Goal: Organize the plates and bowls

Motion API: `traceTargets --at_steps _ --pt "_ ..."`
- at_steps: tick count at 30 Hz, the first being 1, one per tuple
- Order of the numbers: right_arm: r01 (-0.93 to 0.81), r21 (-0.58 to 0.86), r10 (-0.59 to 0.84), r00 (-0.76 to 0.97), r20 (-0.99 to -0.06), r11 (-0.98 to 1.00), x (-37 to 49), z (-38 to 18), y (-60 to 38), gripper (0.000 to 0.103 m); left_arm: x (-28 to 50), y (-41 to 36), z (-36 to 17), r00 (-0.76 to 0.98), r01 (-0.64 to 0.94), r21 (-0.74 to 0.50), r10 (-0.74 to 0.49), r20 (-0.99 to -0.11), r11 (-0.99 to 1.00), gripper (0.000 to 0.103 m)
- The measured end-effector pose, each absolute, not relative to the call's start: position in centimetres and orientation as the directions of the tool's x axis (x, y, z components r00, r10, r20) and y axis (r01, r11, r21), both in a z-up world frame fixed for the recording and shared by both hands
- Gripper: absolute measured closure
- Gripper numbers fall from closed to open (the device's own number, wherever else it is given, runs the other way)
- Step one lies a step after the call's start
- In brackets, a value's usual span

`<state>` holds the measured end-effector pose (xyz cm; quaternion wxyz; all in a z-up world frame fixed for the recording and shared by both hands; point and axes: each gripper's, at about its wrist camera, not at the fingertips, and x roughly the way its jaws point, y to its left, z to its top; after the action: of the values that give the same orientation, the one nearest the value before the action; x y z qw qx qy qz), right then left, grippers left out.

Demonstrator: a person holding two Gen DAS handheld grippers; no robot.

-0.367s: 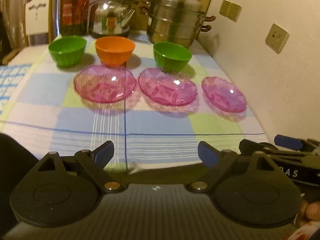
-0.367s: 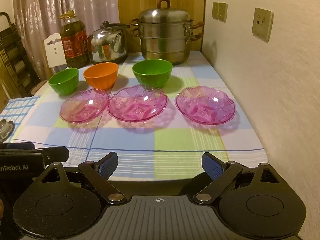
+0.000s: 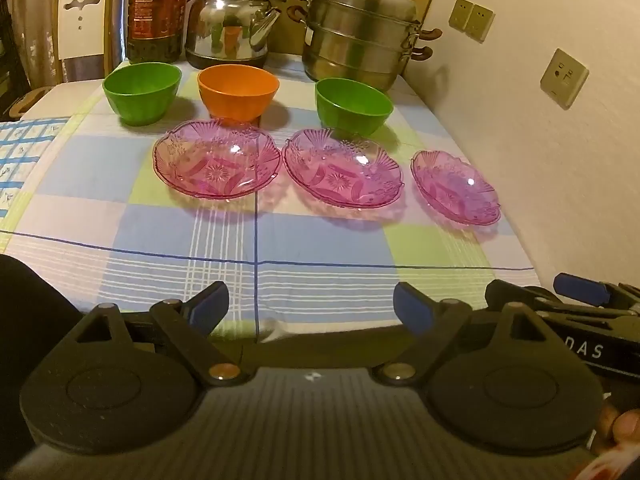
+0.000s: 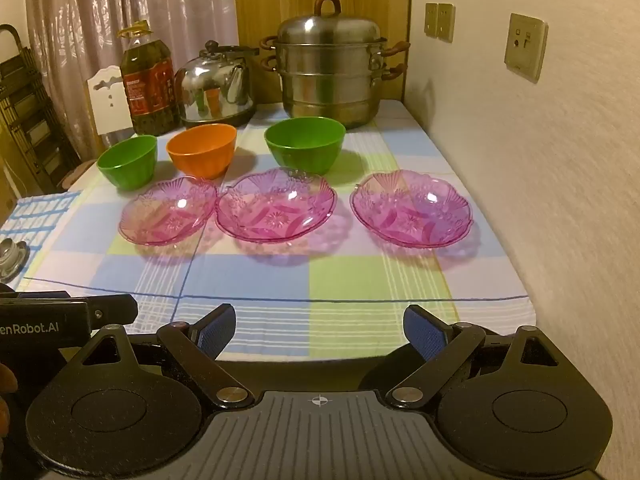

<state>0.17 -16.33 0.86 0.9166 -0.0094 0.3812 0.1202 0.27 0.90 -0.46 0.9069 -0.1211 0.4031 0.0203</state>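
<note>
Three pink glass plates lie in a row on the checked tablecloth: left plate (image 3: 216, 160) (image 4: 168, 210), middle plate (image 3: 342, 168) (image 4: 276, 204), right plate (image 3: 456, 186) (image 4: 412, 208). Behind them stand a green bowl (image 3: 142, 92) (image 4: 128, 162), an orange bowl (image 3: 238, 92) (image 4: 202, 150) and a second green bowl (image 3: 352, 106) (image 4: 304, 144). My left gripper (image 3: 310, 306) and right gripper (image 4: 320, 330) hover side by side over the table's near edge. Both are open with nothing between their fingers, well short of the plates.
At the back stand an oil bottle (image 4: 150, 84), a steel kettle (image 4: 216, 88) and a stacked steamer pot (image 4: 330, 68). A wall with sockets (image 4: 526, 46) runs close along the table's right side. A white chair back (image 3: 80, 24) rises behind the far left corner.
Both grippers have shifted slightly; the left view sits a little nearer the dishes. Nothing on the table has moved.
</note>
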Motion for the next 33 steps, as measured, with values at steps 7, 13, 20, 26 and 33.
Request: traceTargets --at_steps 7,13,20,26,33 --pt "-0.224 0.076 0.212 0.679 -0.703 0.972 0.04 0.87 -16.21 0.012 0.31 0.75 -0.46 0.67 -0.129 -0.184 -0.051 -0.741 0.974 0.016" --pt "-0.225 0.079 0.214 0.678 -0.703 0.971 0.02 0.51 -16.35 0.012 0.25 0.59 -0.52 0.669 -0.132 -0.178 -0.045 -0.742 0.975 0.016" --pt "-0.224 0.081 0.215 0.678 -0.703 0.971 0.06 0.42 -16.46 0.012 0.26 0.62 -0.54 0.668 -0.134 -0.178 -0.044 -0.743 0.975 0.016" --pt "-0.224 0.083 0.216 0.677 -0.704 0.971 0.04 0.34 -16.46 0.012 0.26 0.67 -0.55 0.667 -0.136 -0.178 -0.043 -0.744 0.975 0.016" --pt "-0.223 0.084 0.216 0.677 -0.704 0.971 0.02 0.35 -16.44 0.012 0.22 0.74 -0.54 0.668 -0.136 -0.178 -0.043 -0.743 0.975 0.016"
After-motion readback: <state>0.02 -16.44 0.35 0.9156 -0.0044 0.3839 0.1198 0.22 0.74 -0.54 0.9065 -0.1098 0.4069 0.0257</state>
